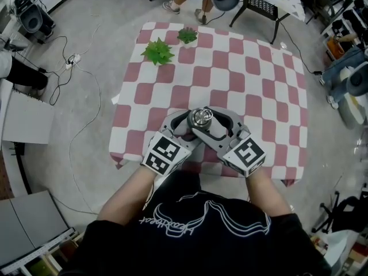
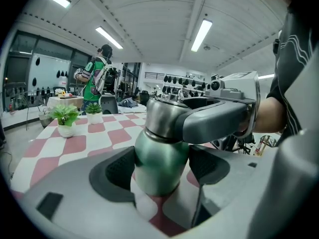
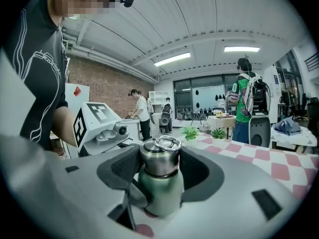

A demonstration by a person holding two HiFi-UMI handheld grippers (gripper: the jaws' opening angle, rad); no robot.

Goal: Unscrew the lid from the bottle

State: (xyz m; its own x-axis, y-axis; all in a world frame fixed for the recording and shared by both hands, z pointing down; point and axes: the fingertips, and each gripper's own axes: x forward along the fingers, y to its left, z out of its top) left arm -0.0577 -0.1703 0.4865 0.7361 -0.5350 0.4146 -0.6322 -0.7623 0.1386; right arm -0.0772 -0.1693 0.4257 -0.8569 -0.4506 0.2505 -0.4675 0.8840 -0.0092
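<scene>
My left claw (image 2: 160, 169) is clamped on the green bottle (image 2: 158, 156), which stands at the near edge of the table (image 1: 261, 94). My right claw (image 3: 160, 159) pinches its steel lid (image 3: 160, 157) (shirt (image 1: 198, 234) script unreadable).

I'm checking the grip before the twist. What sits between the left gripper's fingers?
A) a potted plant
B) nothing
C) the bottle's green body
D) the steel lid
C: in the left gripper view, the left gripper has its fingers against either side of the bottle's green body, while the steel lid sits between the fingers of the right gripper.
</scene>
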